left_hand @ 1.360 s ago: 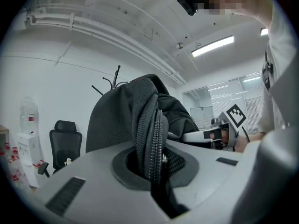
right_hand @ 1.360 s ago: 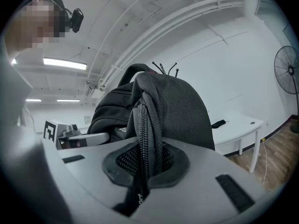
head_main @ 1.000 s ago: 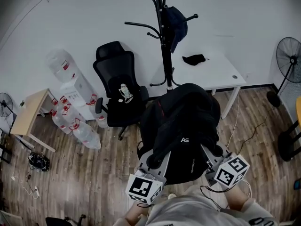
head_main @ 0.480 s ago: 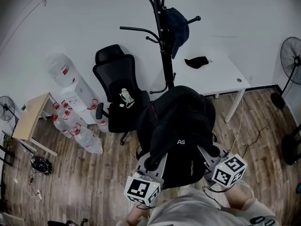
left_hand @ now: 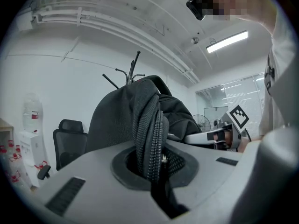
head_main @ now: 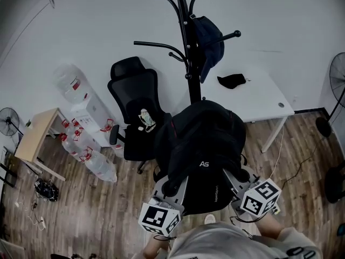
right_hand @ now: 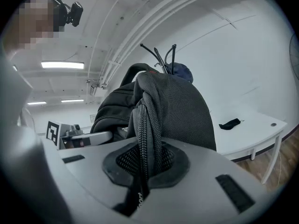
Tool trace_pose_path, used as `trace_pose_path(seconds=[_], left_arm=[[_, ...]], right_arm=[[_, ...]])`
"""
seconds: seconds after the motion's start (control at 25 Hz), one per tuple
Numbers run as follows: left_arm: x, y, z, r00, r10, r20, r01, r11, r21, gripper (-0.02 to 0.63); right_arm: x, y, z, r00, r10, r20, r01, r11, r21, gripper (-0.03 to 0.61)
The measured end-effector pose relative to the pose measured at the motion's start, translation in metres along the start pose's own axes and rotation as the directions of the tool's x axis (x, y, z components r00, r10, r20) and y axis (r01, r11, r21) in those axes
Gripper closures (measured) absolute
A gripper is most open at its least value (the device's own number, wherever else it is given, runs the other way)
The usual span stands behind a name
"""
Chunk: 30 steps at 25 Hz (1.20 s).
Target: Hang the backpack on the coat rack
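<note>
A black backpack [head_main: 202, 144] hangs in the air between both grippers, held level in front of me. My left gripper [head_main: 171, 186] is shut on its left zipped edge [left_hand: 149, 125]. On the other side, my right gripper [head_main: 237, 178] is shut on the right zipped edge [right_hand: 145, 125]. The black coat rack [head_main: 188, 53] stands just beyond the backpack, against the white wall. Its curved hooks reach out to the left and right, and a dark blue cap [head_main: 210, 39] hangs on one. The rack's base is hidden behind the backpack.
A black office chair [head_main: 137, 107] stands left of the rack. A white table [head_main: 253, 99] with a small black cloth [head_main: 232, 81] is on the right. Water jugs [head_main: 89, 144] and a small wooden table [head_main: 35, 136] are at the far left, and a fan [head_main: 337, 74] at the right edge.
The coat rack, chair and table have grown and slid down the head view: I have moved closer to the rack with the backpack still held by both grippers.
</note>
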<state>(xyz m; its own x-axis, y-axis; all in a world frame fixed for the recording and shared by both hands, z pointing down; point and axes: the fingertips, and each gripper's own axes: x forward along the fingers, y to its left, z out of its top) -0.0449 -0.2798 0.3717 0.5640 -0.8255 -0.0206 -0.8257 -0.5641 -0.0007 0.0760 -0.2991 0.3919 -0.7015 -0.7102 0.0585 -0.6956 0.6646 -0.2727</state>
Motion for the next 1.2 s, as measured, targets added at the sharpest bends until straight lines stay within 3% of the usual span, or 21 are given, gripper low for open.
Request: trace_pose_path(seconds=[0.6,1.2], left_arm=[[0.067,0.039,0.008,0.995,0.1,0.008,-0.1,0.995,-0.001,0.584],[0.098,0.086,0.011,0.998,0.058,0.002,-0.058,0.998,-0.024,0.584]], right_arm=[[0.054,-0.056,0.029,0.998,0.065,-0.015,-0.066,0.997,-0.048,0.549],[0.1,-0.07,0.041,1.0,0.021,-0.014,-0.021,1.0,-0.013,0.549]])
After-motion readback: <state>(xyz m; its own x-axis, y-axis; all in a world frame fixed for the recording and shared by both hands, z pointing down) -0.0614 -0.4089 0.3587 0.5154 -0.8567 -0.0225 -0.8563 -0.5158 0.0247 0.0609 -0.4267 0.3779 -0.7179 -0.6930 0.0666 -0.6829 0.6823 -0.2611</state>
